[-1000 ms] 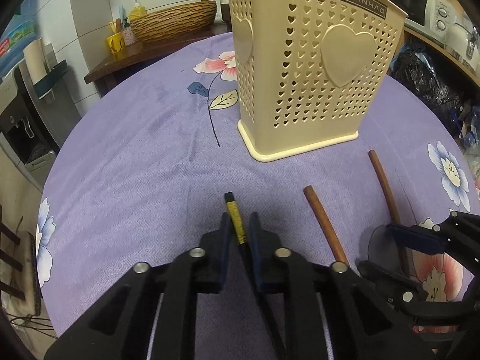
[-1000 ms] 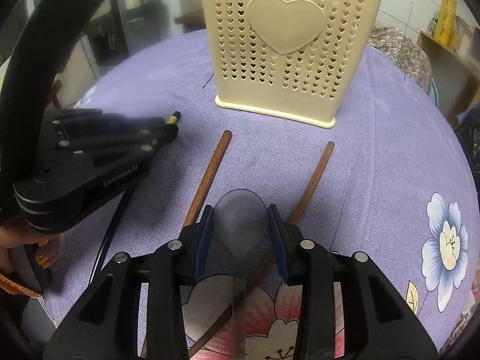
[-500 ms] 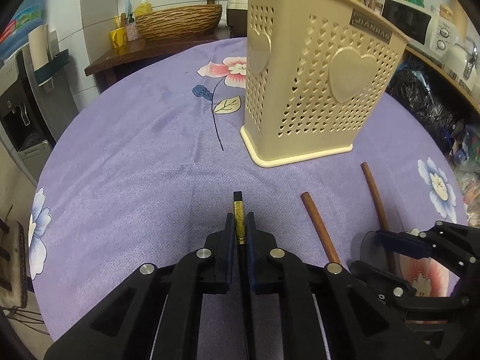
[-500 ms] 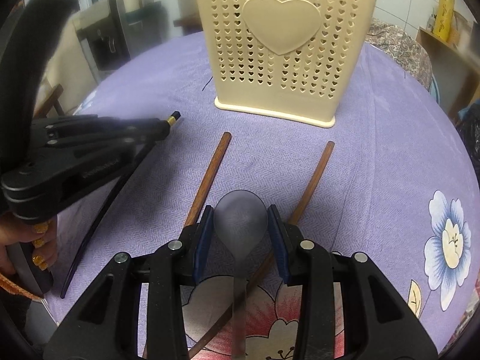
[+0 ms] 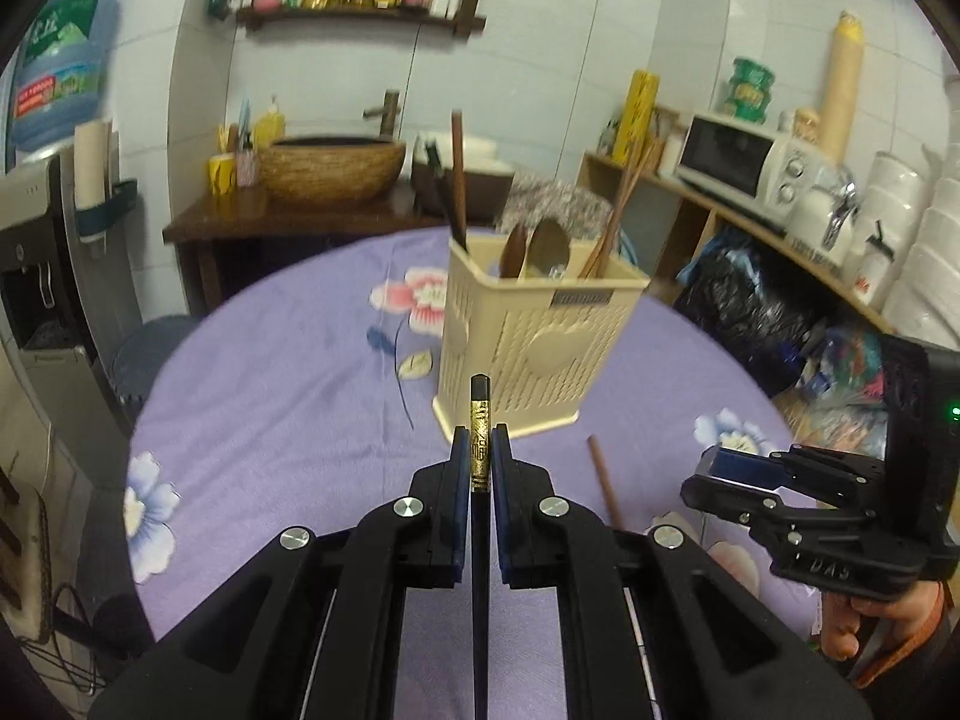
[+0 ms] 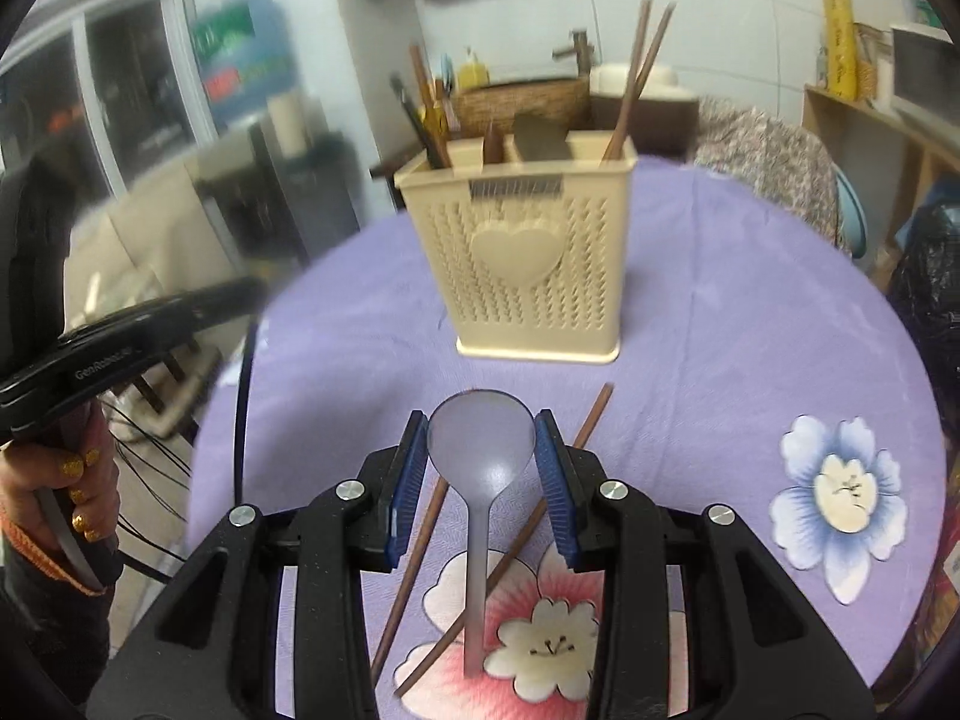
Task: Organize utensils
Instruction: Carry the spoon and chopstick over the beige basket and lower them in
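Both of our grippers had lifted off the tabletop [image 6: 750, 324] since the earlier frames, each carrying a utensil up with it. Our left gripper [image 5: 480, 456] was clamped narrow on a black chopstick [image 5: 479, 414] with a gold band, its tip pointing toward the cream basket [image 5: 534, 336] at the far middle of the purple cloth. Our right gripper [image 6: 482, 468] held a translucent spoon [image 6: 480, 438] by the sides of its bowl, handle hanging toward us. The basket already stood stocked with chopsticks and spoons. Two brown chopsticks [image 6: 420, 534] lay crossed on the cloth just beneath the spoon, not yet picked up. We judged the job partly done: two pieces in the air, two left lying
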The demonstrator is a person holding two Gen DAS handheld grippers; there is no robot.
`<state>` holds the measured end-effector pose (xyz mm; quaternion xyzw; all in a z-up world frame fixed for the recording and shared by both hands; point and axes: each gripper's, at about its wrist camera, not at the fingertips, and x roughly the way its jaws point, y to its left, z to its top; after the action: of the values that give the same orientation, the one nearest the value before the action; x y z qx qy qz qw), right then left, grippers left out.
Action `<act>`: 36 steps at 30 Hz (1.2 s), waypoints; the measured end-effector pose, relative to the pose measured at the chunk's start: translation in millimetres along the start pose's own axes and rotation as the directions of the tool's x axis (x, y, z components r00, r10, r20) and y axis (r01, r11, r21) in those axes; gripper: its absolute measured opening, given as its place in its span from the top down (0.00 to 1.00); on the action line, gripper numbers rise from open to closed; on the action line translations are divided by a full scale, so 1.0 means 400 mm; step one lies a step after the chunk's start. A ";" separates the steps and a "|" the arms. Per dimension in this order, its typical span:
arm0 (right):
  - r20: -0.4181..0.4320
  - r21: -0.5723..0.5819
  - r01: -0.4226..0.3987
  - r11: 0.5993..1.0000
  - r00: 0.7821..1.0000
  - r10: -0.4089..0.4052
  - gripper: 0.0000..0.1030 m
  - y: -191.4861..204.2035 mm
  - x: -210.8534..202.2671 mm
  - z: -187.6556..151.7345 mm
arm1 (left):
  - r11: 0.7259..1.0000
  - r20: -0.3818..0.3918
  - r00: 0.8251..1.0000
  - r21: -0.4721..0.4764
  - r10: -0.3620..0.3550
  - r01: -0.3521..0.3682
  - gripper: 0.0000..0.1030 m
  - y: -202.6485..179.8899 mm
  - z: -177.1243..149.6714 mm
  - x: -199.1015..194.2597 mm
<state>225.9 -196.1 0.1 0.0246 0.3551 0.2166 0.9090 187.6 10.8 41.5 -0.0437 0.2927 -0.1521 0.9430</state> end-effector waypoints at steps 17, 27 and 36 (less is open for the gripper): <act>0.039 -0.023 0.014 1.000 0.999 -0.013 0.64 0.003 -0.079 0.007 | 0.999 0.114 0.993 0.003 -0.032 0.031 0.92 -0.007 0.026 -0.092; 0.138 -0.044 0.006 0.999 0.990 0.001 0.64 0.004 -0.120 0.171 | 0.996 0.185 0.979 0.037 -0.087 0.081 0.92 -0.032 0.195 -0.126; 0.364 -0.048 0.139 0.989 0.925 -0.112 0.64 0.019 -0.179 0.484 | 0.999 0.363 0.931 0.033 -0.037 0.027 0.92 -0.082 0.477 -0.113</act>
<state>303.3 -197.5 191.9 0.0081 0.1753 0.1625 0.9710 251.7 -7.5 228.8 -0.0632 0.1103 -0.1608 0.9788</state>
